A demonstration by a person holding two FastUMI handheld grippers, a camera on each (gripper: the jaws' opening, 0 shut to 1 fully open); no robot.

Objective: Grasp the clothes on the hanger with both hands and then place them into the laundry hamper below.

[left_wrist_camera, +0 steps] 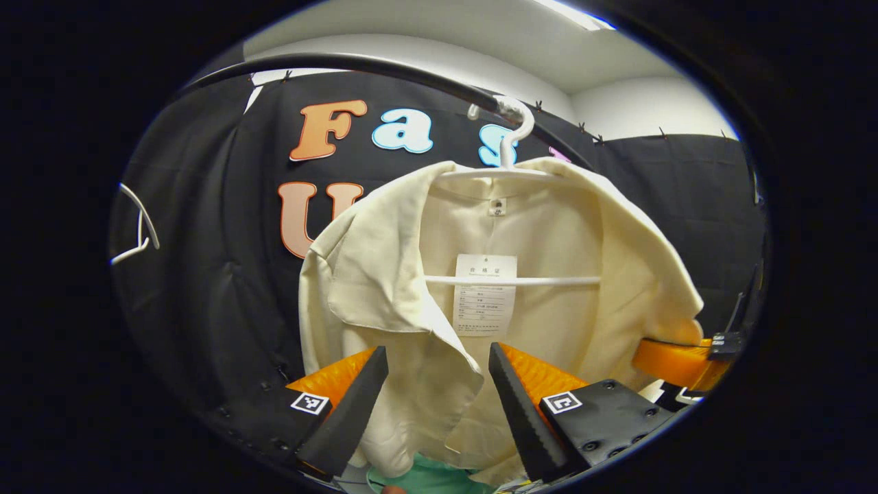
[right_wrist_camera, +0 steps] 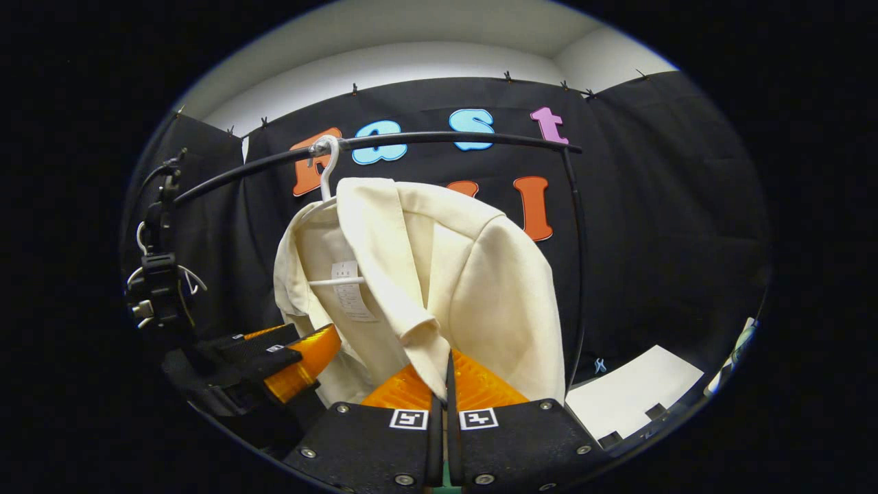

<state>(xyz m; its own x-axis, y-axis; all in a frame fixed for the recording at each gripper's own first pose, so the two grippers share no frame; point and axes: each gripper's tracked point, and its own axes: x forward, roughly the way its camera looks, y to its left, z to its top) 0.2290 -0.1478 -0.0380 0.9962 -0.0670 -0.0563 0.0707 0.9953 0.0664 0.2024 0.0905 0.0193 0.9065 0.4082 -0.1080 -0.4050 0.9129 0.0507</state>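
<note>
My right tool [right_wrist_camera: 447,384] is clenched on the front edge of the cream jacket [right_wrist_camera: 439,274], its fingers pressed together over the cloth. My left tool [left_wrist_camera: 439,384] stands released, fingers wide either side of the other lapel. The jacket hangs on a white hanger [left_wrist_camera: 511,171] hooked over the black rail [right_wrist_camera: 446,140]

A black clothes rail [right_wrist_camera: 439,139] arches across the booth. A spare white hanger [left_wrist_camera: 137,230] hangs at the far left. A white sheet [right_wrist_camera: 634,387] lies low right.
</note>
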